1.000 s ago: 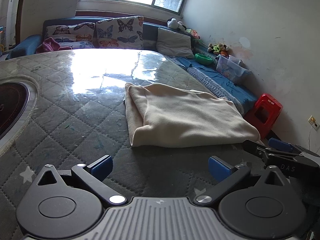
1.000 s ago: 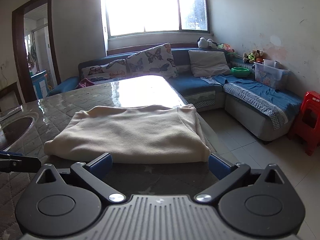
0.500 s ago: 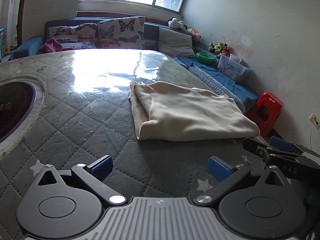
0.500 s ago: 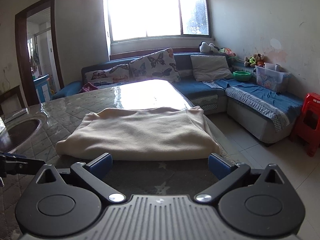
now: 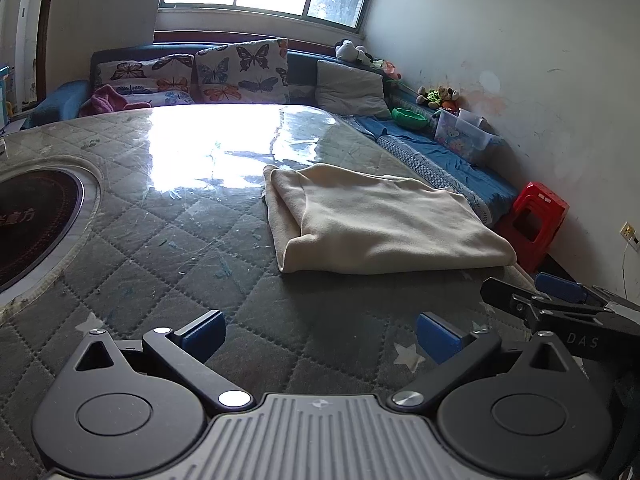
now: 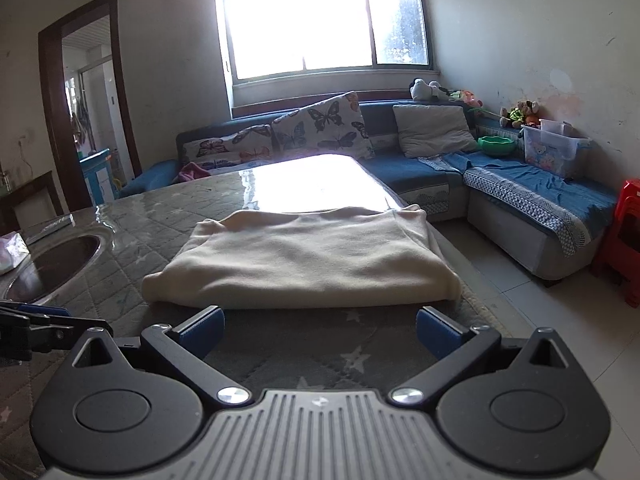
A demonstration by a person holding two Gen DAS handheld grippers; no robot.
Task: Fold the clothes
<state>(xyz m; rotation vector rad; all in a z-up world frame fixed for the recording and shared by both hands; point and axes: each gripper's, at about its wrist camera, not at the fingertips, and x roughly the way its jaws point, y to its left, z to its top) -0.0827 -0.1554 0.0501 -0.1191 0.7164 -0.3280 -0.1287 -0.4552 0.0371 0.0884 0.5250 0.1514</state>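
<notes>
A cream garment (image 5: 380, 224) lies folded into a flat rectangle on the quilted grey table cover (image 5: 160, 248), near the table's right edge. It also shows in the right wrist view (image 6: 304, 260), straight ahead. My left gripper (image 5: 320, 334) is open and empty, short of the garment and above the table. My right gripper (image 6: 320, 332) is open and empty, just in front of the garment's near edge. The right gripper also shows at the right of the left wrist view (image 5: 560, 304).
A round inset hotplate (image 5: 32, 224) sits in the table at the left. A blue corner sofa (image 6: 500, 184) with butterfly cushions runs behind and to the right. A red stool (image 5: 536, 224) stands on the floor by the wall. A doorway (image 6: 84, 112) is at the left.
Both grippers have drawn back and up from the folded garment, which now looks farther away. The garment has not moved.
</notes>
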